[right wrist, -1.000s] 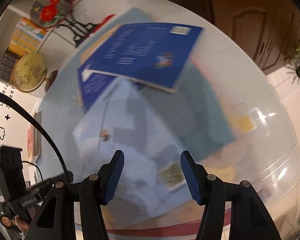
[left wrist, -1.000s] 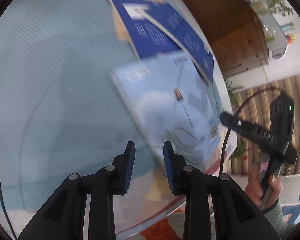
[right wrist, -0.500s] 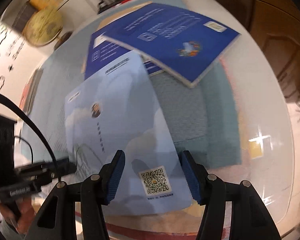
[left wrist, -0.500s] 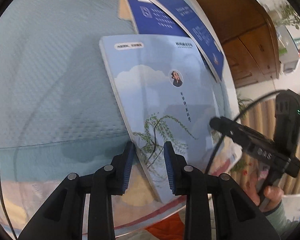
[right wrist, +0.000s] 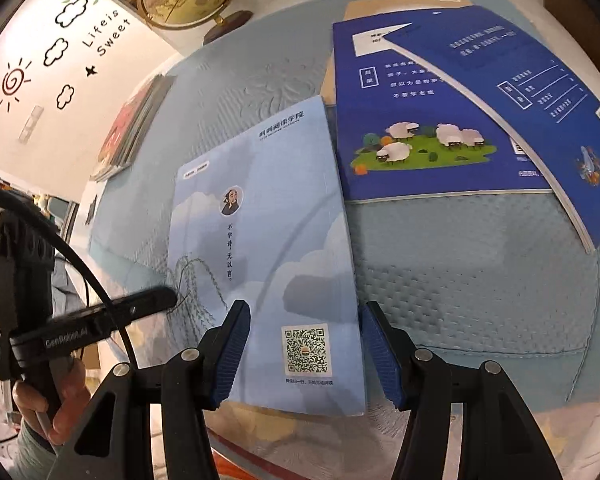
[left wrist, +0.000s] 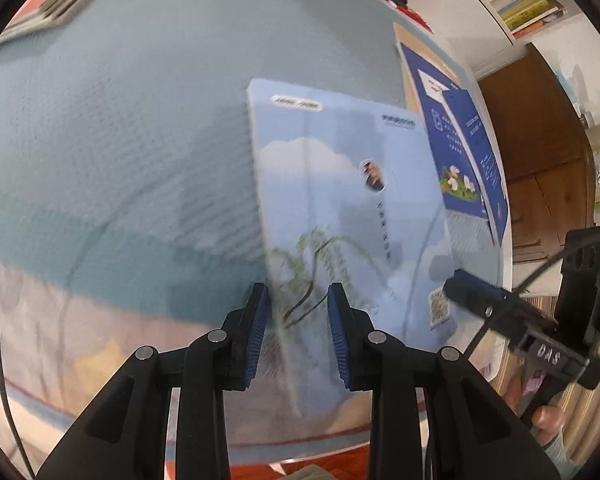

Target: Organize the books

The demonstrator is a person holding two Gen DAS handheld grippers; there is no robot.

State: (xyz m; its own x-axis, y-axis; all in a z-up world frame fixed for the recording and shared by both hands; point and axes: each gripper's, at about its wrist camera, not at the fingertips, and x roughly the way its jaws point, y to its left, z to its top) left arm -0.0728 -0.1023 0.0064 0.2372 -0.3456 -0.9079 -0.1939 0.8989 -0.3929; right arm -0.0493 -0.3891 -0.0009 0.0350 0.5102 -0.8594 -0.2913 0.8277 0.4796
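I hold both grippers over the pale blue book [right wrist: 260,264], flat on the mat beside the dark blue books [right wrist: 419,120]. Left gripper [left wrist: 296,336] and right gripper [right wrist: 303,354] are spread, nothing pinched (alignment step). Next: square it to the stack.

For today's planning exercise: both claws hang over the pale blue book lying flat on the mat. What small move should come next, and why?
Probably lower the right claw onto the near edge of the pale book and close. Its jaws stand open astride that edge, gripping nothing. The book lies flat on the mat, apart from the two dark blue books, so it needs a grip before it can join them.
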